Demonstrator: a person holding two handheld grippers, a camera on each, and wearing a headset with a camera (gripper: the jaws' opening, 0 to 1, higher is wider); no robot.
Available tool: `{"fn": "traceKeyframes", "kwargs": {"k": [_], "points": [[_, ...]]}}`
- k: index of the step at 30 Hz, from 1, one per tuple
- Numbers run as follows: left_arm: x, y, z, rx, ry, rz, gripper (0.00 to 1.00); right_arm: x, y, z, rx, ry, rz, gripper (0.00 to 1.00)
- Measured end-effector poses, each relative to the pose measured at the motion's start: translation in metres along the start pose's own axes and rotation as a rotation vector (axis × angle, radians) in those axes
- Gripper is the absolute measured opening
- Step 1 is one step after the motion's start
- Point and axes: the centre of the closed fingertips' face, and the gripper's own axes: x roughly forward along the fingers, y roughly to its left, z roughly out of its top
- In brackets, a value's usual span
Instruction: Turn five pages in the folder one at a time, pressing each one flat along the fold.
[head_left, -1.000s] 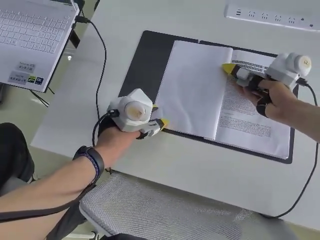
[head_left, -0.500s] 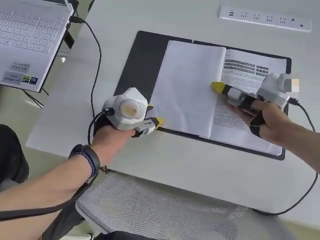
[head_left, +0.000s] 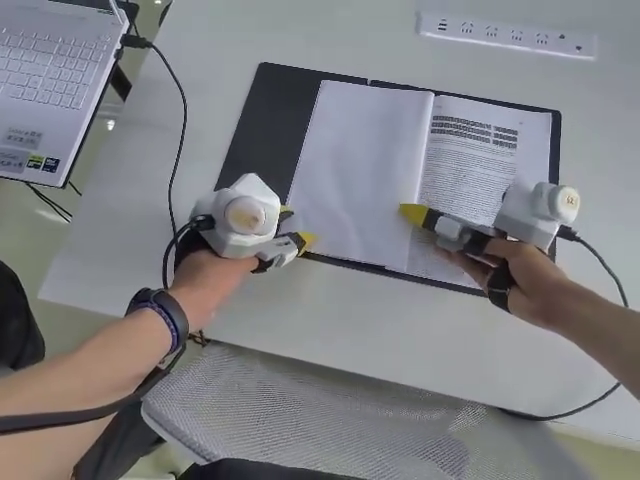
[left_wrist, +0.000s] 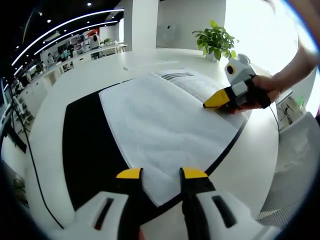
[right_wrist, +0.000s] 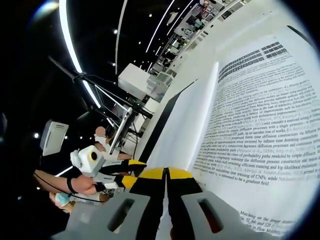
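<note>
- The right gripper (head_left: 413, 212) has slid down the fold (head_left: 428, 150) from near the top of the pages to its lower part. The left gripper (head_left: 300, 240) has kept its place by the folder's near-left corner.
- The right gripper's yellow-tipped jaws are pressed together, with nothing between them, and the tips lie on the paper at the fold.
- The left gripper's jaws stand apart and hold nothing. They are just above the near corner of the blank page (head_left: 360, 170).
- The black folder (head_left: 262, 120) lies open and flat on the white table (head_left: 330, 320), with the blank page on the left and a printed page (head_left: 485, 165) on the right.
- A laptop (head_left: 50, 70) sits at the far left, a power strip (head_left: 505, 35) beyond the folder, and a mesh chair (head_left: 330, 420) is nearest the person.
</note>
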Motion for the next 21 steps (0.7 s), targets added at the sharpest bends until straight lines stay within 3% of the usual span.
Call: {"fn": "traceKeyframes", "kwargs": {"k": [11, 21], "points": [[-0.001, 0.001, 0.001, 0.004, -0.002, -0.001, 0.26, -0.012, 0.022, -0.034, 0.004, 0.053, 0.021, 0.0], [-0.001, 0.001, 0.001, 0.009, -0.001, -0.001, 0.26, -0.017, 0.027, -0.048, 0.015, 0.068, 0.022, 0.0]]}}
